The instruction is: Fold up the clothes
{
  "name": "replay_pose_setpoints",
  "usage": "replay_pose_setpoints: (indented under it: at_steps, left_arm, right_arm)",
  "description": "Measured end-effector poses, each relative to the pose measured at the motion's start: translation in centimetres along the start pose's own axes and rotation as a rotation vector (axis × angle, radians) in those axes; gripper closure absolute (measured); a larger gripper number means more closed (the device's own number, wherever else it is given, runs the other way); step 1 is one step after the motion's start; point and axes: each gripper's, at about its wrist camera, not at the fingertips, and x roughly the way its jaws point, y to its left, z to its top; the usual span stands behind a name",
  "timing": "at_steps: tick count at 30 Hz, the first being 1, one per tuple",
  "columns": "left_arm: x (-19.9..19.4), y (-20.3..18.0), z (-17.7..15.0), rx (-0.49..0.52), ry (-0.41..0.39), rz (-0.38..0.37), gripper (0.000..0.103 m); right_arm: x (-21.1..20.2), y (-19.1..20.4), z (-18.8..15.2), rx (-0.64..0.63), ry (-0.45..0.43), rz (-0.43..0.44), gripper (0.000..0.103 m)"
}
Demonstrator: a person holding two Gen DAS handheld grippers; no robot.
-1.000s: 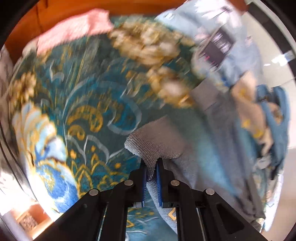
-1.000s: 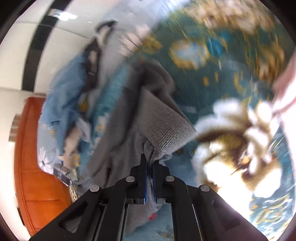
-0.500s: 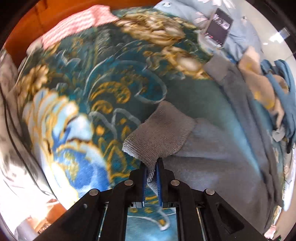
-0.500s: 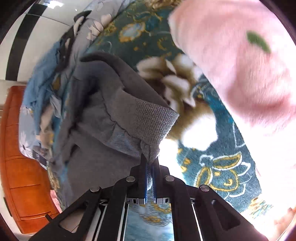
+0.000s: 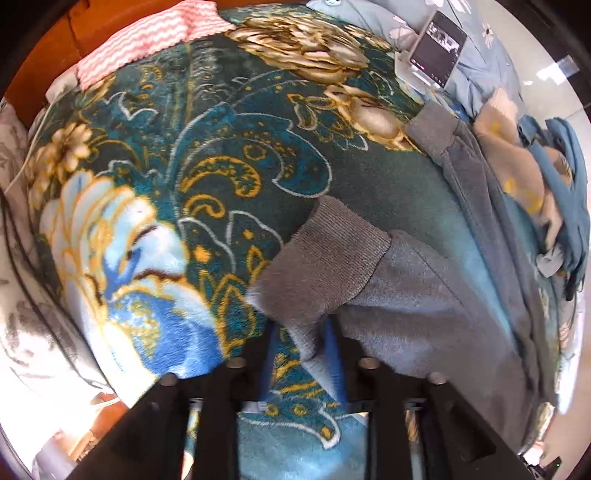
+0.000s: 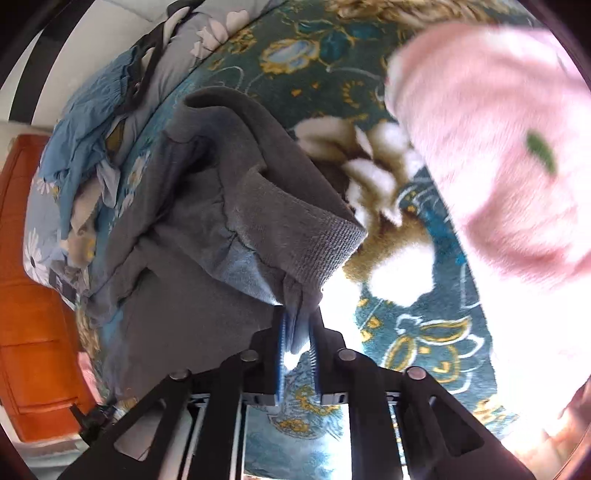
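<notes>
Grey sweatpants (image 5: 424, 295) lie on a teal floral blanket (image 5: 184, 166). In the left wrist view my left gripper (image 5: 301, 332) has its jaws apart, and the ribbed cuff (image 5: 325, 258) of one leg rests loosely between them. The other leg's cuff (image 5: 432, 129) lies far right. In the right wrist view my right gripper (image 6: 297, 325) has its jaws slightly parted around the fabric below the other ribbed cuff (image 6: 314, 236) of the grey sweatpants (image 6: 184, 229).
A pink fluffy garment (image 6: 498, 147) lies right of my right gripper. A pile of blue and beige clothes (image 5: 546, 184) sits at the bed's right side, with a tablet (image 5: 436, 48) behind. A pink zigzag cloth (image 5: 147, 33) and an orange headboard (image 6: 33, 295) border the blanket.
Both grippers lowered the cuffs onto the blanket, spreading the trousers flat. The left jaws have opened, and the right jaws have parted a little.
</notes>
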Motion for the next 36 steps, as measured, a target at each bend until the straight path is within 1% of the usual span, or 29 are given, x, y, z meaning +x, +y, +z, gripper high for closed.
replay_pose_setpoints:
  at_steps: [1,2,3,5,7,8,10,11,14,17,19,20,21,22,23,26,30,33,36]
  left_arm:
    - [-0.5,0.3,-0.1,-0.007,-0.005,-0.001,0.055]
    - [-1.1,0.7,-0.3,-0.015,-0.019,0.000,0.050]
    - [-1.7,0.9,-0.4,-0.023,-0.036,0.007,0.050]
    - [-2.6,0.9,0.2,-0.035,-0.071,0.025,0.049]
    - [-3.5,1.0,0.7,-0.047,-0.106,0.043,0.049]
    - [-3.9,0.9,1.1,-0.056,-0.125,0.048,0.049]
    - [-4.5,0.2,1.6,-0.081,-0.151,0.028,0.049]
    - [-4.5,-0.3,1.9,-0.086,-0.155,0.015,0.049]
    - [-3.5,-2.8,3.1,-0.068,-0.138,-0.025,0.049]
    - [-3.0,-5.0,3.6,-0.014,-0.126,-0.039,0.048]
    - [-2.3,-6.1,3.9,0.013,-0.114,-0.048,0.047]
    - [-2.1,-6.6,3.9,0.022,-0.109,-0.050,0.047]
    - [-1.8,-7.0,3.9,0.031,-0.105,-0.052,0.047]
    - [-1.6,-7.3,3.9,0.038,-0.100,-0.054,0.047]
    - [-1.3,-7.6,3.9,0.043,-0.095,-0.054,0.047]
    - [-0.5,-8.3,4.2,0.053,-0.083,-0.055,0.047]
    - [0.4,-8.9,4.8,0.054,-0.076,-0.064,0.047]
    - [0.9,-8.9,5.0,0.050,-0.071,-0.068,0.047]
    - [1.2,-8.5,5.2,0.040,-0.067,-0.069,0.047]
  right_arm:
    - [-0.7,0.3,0.1,-0.021,-0.009,-0.016,0.075]
    - [-1.5,0.5,0.3,-0.041,-0.024,-0.031,0.070]
    - [-2.4,0.8,0.5,-0.059,-0.047,-0.043,0.066]
    - [-3.8,1.4,1.1,-0.091,-0.090,-0.044,0.065]
    - [-3.7,2.4,2.2,-0.102,-0.123,0.017,0.065]
    - [-2.9,3.3,3.0,-0.097,-0.121,0.065,0.065]
    - [-0.7,5.6,4.6,-0.070,-0.103,0.169,0.065]
    - [0.6,6.8,5.5,-0.047,-0.091,0.216,0.065]
    - [4.7,9.9,8.4,0.052,-0.060,0.318,0.065]
    - [7.2,10.0,10.0,0.150,-0.036,0.361,0.065]
    - [8.4,10.4,10.6,0.179,-0.011,0.350,0.065]
    - [8.5,10.6,10.8,0.177,-0.009,0.350,0.065]
    - [8.6,10.9,10.9,0.174,-0.007,0.350,0.075]
    - [8.7,11.1,11.1,0.172,-0.006,0.350,0.095]
    - [8.7,11.4,11.4,0.167,-0.009,0.353,0.096]
    - [7.4,12.2,13.9,0.170,-0.057,0.393,0.096]
    - [6.0,12.9,18.0,0.218,-0.124,0.438,0.096]
    - [7.1,13.4,20.7,0.243,-0.134,0.390,0.096]
    - [9.8,13.4,22.2,0.300,-0.106,0.324,0.096]
